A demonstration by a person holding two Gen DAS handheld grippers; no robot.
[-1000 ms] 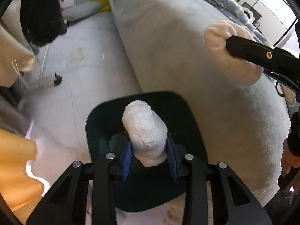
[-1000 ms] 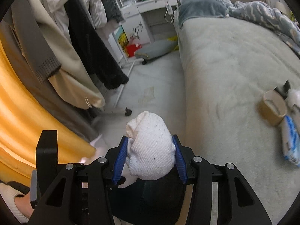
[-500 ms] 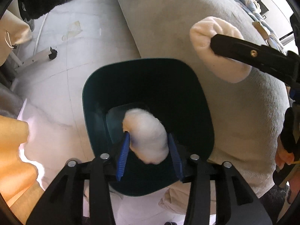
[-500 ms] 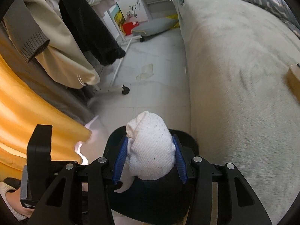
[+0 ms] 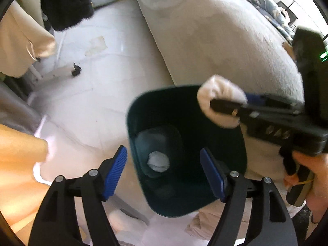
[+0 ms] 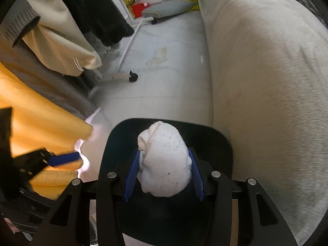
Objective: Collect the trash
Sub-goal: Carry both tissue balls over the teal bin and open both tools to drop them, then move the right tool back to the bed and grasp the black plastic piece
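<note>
A dark green bin (image 5: pixel 229 188) stands on the pale floor beside the bed. A white wad (image 5: pixel 158 162) lies at its bottom. Above the bin my left gripper (image 5: pixel 166 172) has its jaws opening, with nothing between the blue pads. My right gripper (image 6: pixel 163 171) is shut on a second white wad (image 6: pixel 164 160) and hangs over the bin (image 6: pixel 221 141). In the left wrist view that right gripper (image 5: pixel 227 107) comes in from the right over the bin's far rim, with its wad (image 5: pixel 221 94) in it and a hand (image 5: pixel 313 176) on its grip.
A grey-covered bed (image 6: pixel 266 71) fills the right side. Hanging clothes (image 6: pixel 61 32) and orange fabric (image 6: pixel 37 119) crowd the left. A white rack leg with a black caster (image 6: pixel 132 76) lies on the floor, near a stain (image 6: pixel 157 56). A low grey trolley (image 6: pixel 168 10) stands at the back.
My left gripper opened and its white wad dropped to the bottom of the bin. The right gripper came down over the bin with its wad still held.
</note>
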